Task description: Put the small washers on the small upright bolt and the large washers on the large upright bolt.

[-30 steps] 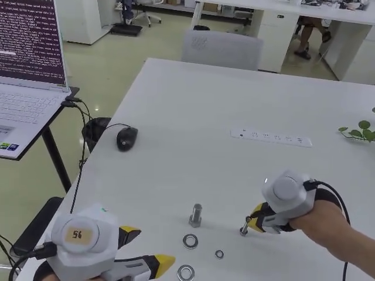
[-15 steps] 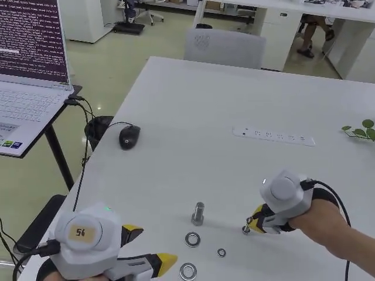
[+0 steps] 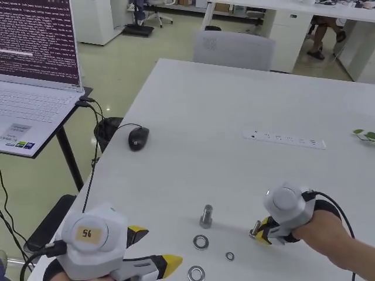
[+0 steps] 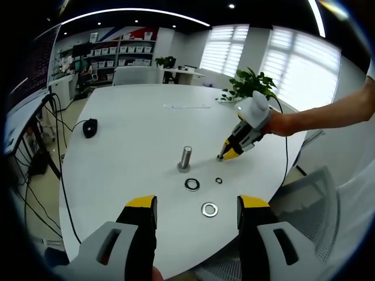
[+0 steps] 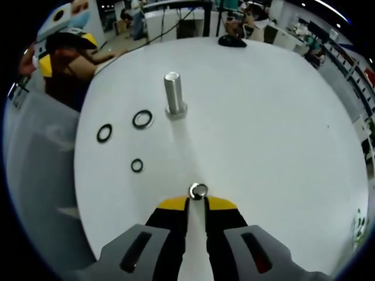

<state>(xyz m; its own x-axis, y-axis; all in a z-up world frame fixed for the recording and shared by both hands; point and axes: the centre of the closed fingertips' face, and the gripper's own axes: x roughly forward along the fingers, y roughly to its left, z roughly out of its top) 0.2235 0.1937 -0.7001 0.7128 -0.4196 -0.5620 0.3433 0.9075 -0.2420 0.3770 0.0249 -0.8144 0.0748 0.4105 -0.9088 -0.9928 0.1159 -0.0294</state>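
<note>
Yellow-tipped right gripper [image 5: 197, 203] pinches the small bolt [image 5: 198, 189] while left gripper [image 4: 197, 204] gapes wide.

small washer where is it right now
In the head view the small washer lies flat on the table near its front edge, just right of a large washer and left of the right tool, which grips the small bolt.
</note>
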